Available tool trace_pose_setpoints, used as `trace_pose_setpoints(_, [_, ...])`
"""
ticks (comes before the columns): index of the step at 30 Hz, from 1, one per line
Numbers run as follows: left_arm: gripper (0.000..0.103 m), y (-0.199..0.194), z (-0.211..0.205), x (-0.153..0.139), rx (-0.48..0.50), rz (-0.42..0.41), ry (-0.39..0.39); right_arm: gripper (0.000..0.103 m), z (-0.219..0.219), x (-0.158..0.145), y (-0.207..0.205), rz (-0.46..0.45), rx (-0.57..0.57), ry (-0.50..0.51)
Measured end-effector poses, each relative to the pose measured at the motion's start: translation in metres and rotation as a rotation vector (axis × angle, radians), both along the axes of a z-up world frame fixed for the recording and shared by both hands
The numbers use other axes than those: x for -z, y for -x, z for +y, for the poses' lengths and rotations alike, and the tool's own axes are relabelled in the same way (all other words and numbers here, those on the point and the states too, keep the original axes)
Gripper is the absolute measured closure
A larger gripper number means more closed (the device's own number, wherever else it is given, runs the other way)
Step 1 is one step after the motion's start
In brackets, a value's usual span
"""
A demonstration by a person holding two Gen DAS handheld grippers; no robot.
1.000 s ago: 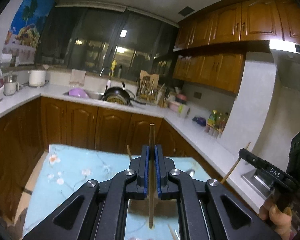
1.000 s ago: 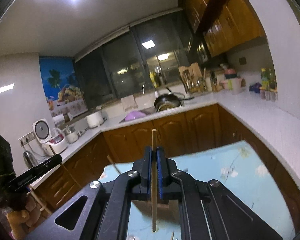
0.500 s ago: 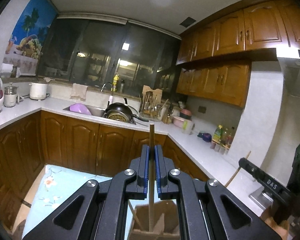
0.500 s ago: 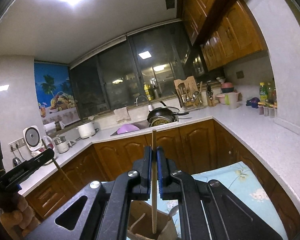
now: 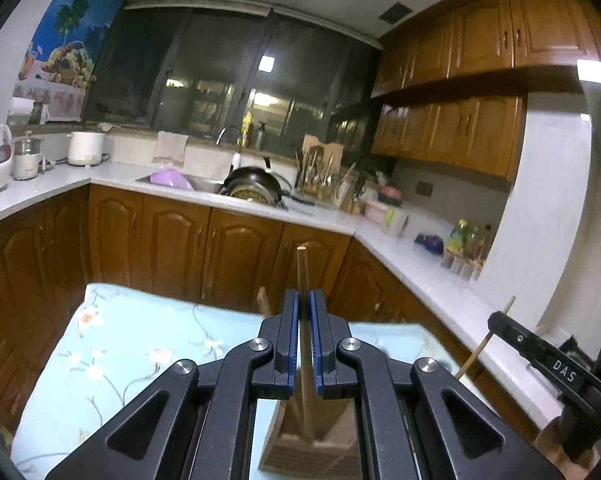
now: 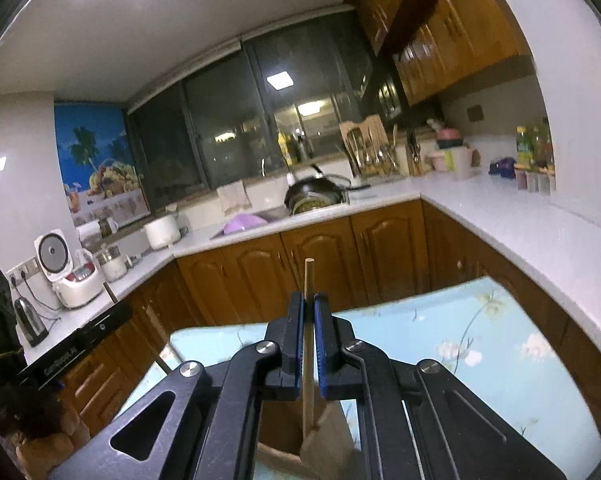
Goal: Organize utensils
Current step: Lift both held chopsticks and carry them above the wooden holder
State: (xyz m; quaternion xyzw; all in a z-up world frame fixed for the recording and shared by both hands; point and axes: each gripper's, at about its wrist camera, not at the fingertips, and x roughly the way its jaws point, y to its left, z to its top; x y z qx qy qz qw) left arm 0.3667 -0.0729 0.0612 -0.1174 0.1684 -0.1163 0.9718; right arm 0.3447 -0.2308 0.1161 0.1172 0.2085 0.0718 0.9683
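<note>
Left wrist view: left gripper (image 5: 304,344) clamped on upright chopstick (image 5: 303,280), tip over wooden holder (image 5: 312,446) (right gripper (image 6: 309,344) likewise pinching its own chopstick (image 6: 308,280)). Lower straight; release inside a compartment.

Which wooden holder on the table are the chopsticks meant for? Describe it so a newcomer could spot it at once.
Start at the table with the pale blue floral cloth. Near its close edge, directly below the left hand-held gripper, stands a wooden utensil box with an open top and inner dividers. It is the only wooden container on the cloth, and the gripped chopstick points down into it.
</note>
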Motion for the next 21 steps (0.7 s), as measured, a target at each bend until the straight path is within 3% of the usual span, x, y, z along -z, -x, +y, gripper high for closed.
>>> trace_pose_setpoints(5, [0.099, -0.012, -0.001, 0.002, 0.001, 0.048, -0.016, 0.098, -0.003, 0.017, -0.002, 0.058, -0.007, -0.006])
trace_pose_setpoints(13, [0.099, -0.017, 0.007, -0.019, 0.005, 0.056, -0.022, 0.097, -0.007, 0.017, -0.002, 0.072, -0.004, -0.008])
trace_pose_setpoints(19, [0.098, -0.016, 0.009, -0.015, 0.008, 0.065, -0.024, 0.097, -0.007, 0.017, -0.002, 0.073, -0.005, -0.01])
trace_pose_setpoints(21, [0.097, -0.018, 0.009, -0.015, 0.011, 0.083, -0.025, 0.092, -0.007, 0.018, -0.003, 0.081, -0.011, -0.012])
